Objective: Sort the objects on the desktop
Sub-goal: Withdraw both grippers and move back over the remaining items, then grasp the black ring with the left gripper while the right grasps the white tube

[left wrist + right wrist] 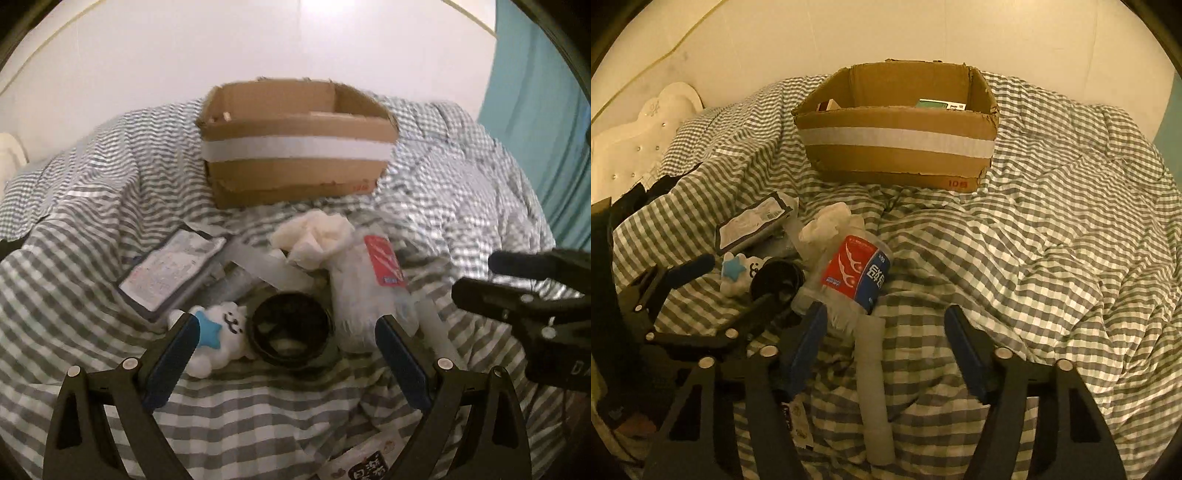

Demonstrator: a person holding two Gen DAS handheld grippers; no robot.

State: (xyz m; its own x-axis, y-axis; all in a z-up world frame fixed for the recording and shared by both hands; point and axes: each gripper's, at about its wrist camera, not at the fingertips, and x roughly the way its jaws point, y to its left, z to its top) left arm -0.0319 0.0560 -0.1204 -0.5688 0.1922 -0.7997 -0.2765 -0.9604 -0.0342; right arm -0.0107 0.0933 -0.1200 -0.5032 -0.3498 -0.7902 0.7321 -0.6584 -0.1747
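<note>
Left wrist view, left to right: flat packet (173, 271), cloud toy (221, 339), black ring (290, 332), bottle (364, 291) lie on bed w/ checked quilt (461, 192), unsorted. Left gripper (286, 341) fingers wide open, empty. Right gripper (882, 332) fingers half-open astride a white tube (873, 387), not pressing. Box (897, 147) holds a few items; most remain.

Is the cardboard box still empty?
No: in the right wrist view the cardboard box already holds a green-and-white packet at its back right and another small item at its left.
</note>
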